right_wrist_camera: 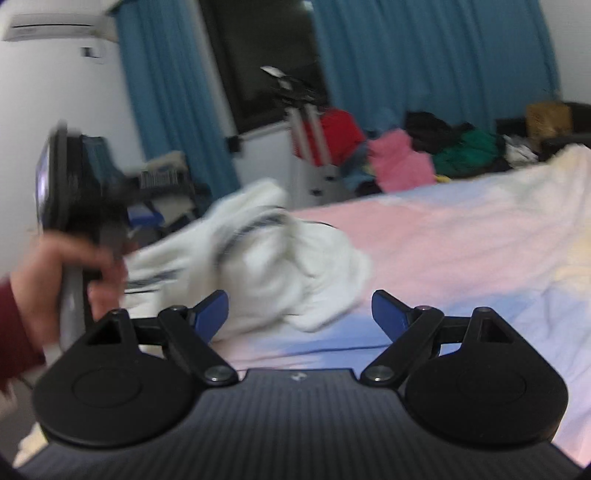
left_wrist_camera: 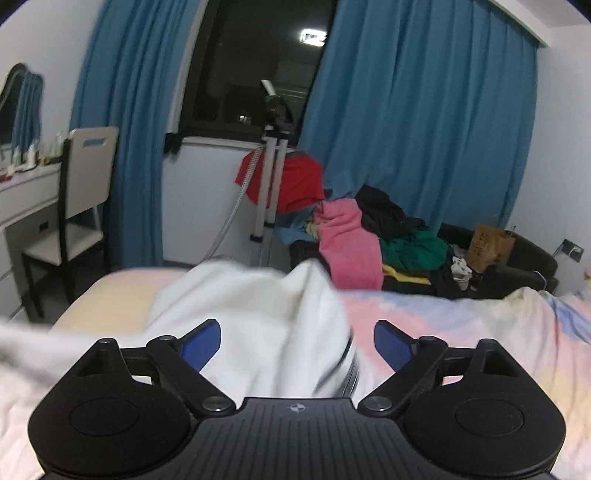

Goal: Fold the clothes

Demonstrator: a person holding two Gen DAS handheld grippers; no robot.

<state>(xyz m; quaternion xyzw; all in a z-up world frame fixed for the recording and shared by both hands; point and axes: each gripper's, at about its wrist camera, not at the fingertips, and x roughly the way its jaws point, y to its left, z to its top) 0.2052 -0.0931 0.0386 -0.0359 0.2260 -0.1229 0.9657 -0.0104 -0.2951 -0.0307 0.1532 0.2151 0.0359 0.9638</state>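
white garment [right_wrist_camera: 266,258] crumpled, long axis running left-right on bed [right_wrist_camera: 461,240]

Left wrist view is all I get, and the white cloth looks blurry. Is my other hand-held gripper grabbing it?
Observer: No. The right hand-held gripper is open and grips nothing. The white dark-striped crumpled garment lies past it on the pastel pink-and-blue bedsheet.
Operator: Who holds my left one?
Observer: A hand in a dark red sleeve grips the handle of the left hand-held gripper.
Operator: What's on the wall?
Observer: A white air conditioner sits high up, left of the blue fabric curtains.
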